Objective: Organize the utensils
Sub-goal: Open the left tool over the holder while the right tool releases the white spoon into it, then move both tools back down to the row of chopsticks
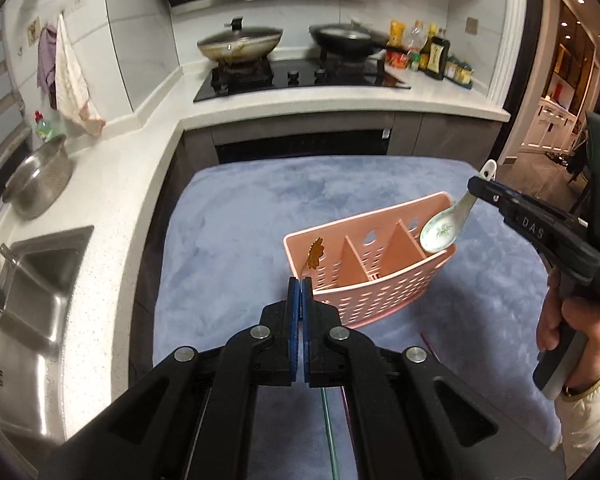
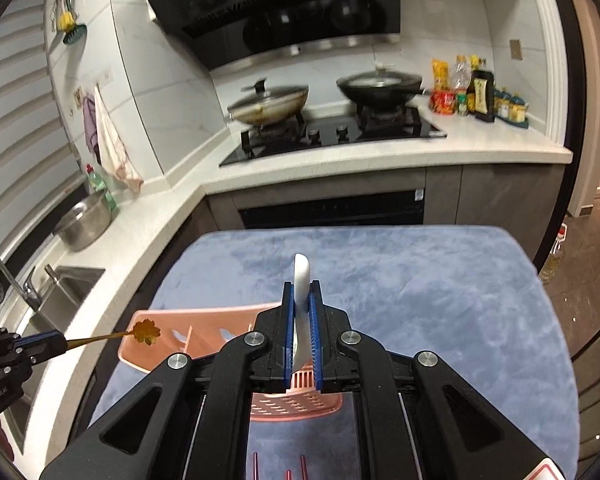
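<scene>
Both utensils hang over the pink caddy, which stands on the blue mat covering the counter. The left tongs are pressed together on the thin stem of a gold pick whose flower-shaped end sits above the caddy's left compartment, probably lined up for a drop there. The right tongs pinch the handle of a white ceramic spoon, bowl tilted down over the caddy's right end; holding it by the handle lets the bowl go in first. Neither utensil is inside the caddy yet. The middle compartment looks empty. Red sticks, likely chopsticks, lie on the mat on the near side of the caddy.
</scene>
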Tool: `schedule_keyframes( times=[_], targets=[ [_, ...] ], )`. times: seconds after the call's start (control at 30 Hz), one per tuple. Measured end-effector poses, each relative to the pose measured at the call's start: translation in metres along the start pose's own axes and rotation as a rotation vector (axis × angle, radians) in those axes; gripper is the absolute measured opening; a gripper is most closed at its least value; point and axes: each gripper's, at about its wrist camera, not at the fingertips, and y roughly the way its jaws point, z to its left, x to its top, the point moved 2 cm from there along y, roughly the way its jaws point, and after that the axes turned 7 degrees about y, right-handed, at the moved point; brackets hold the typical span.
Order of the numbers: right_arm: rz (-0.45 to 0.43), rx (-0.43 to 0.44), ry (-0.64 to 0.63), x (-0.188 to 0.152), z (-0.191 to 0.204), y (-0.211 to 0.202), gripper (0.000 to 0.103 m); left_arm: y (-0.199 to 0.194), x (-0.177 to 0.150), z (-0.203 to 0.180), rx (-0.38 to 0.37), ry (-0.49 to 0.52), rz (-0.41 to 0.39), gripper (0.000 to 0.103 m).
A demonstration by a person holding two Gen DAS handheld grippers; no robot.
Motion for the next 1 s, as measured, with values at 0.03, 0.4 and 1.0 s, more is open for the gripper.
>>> schedule_keyframes(
  times=[0.03, 0.4, 1.0],
  targets=[
    [0.016, -0.001, -0.001, -0.004, 0.000, 0.007, 0.008, 0.004, 0.000, 0.001, 0.001, -0.006, 0.005, 0.001],
    [-0.045, -0.012, 0.033, -0.005, -0.011, -0.031, 0.033, -0.009, 0.000, 0.014, 0.063, -0.128, -0.122, 0.047],
    [0.131, -0.069, 0.019, -0.159, -0.045, -0.117, 0.037, -0.040, -0.131, -0.017, 0.077, -0.161, -0.059, 0.057]
  ],
)
